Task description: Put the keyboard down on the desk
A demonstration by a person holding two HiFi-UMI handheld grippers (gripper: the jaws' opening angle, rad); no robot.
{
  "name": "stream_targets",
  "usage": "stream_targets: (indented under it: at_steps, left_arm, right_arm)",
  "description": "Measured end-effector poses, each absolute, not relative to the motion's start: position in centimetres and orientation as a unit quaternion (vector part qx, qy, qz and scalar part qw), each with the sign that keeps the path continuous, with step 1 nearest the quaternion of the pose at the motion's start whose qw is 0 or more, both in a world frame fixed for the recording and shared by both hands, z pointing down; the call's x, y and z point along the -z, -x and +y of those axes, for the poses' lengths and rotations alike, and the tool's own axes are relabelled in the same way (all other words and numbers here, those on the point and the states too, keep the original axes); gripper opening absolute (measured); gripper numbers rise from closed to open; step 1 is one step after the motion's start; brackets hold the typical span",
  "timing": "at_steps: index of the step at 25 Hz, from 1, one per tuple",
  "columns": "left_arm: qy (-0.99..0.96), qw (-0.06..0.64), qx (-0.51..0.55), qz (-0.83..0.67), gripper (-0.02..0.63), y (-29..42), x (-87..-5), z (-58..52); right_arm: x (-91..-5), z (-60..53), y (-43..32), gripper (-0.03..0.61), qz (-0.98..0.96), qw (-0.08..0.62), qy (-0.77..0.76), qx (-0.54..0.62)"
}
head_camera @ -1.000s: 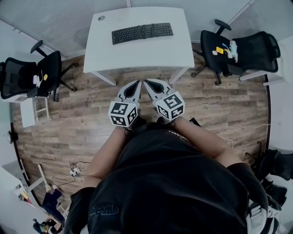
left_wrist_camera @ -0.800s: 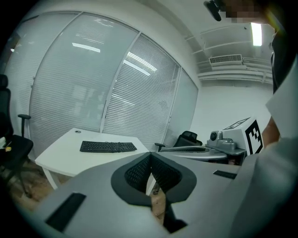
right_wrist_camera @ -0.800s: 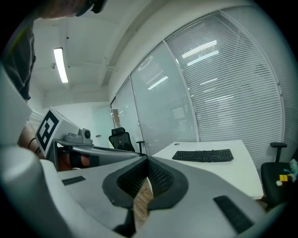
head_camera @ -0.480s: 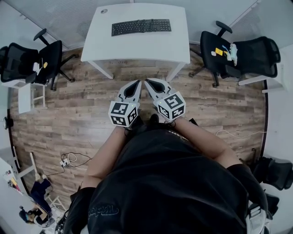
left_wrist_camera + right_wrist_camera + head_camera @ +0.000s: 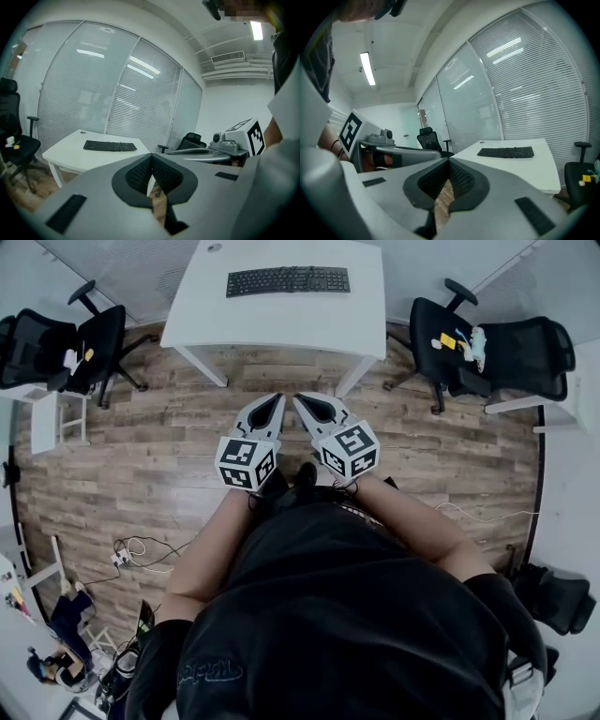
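Wood floor (image 5: 141, 456), white desk (image 5: 281, 324), office chairs (image 5: 448, 334), blinds (image 5: 140, 103)

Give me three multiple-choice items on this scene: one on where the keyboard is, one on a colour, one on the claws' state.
1. Where is the keyboard?
A. on the floor
B. on the desk
C. on a chair

2. What colour is the desk?
A. white
B. brown
C. black

3. How do the left claw and right claw stand?
A. both shut, empty
B. both open
C. one shut on the keyboard

Key:
1 B, it lies flat on the desktop.
2 A, its top and legs are white.
3 A, each gripper view shows the jaws together with nothing between.
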State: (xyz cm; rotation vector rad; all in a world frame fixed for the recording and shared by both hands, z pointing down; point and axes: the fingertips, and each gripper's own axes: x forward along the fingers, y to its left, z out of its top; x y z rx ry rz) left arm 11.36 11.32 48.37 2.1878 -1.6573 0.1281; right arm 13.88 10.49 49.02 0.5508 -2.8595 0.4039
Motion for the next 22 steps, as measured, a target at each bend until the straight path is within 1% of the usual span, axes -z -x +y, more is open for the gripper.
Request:
stream_targets:
  at_steps: [6,22]
  left_arm:
    - [-0.787,0.181,-0.052,-0.588,0.014,-11.2,-47.7,11.0]
    - [-0.794,0.181,-0.061,-0.577,0.014,-10.4,-47.8,10.4]
  right_arm:
    - [-48.7,9.9,-13.9,0.023,-0.97,0.106,-0.173,-0.134]
    - [-48.6,9.3,-13.6,0.023,-0.973,0.129,-0.148,-0.125]
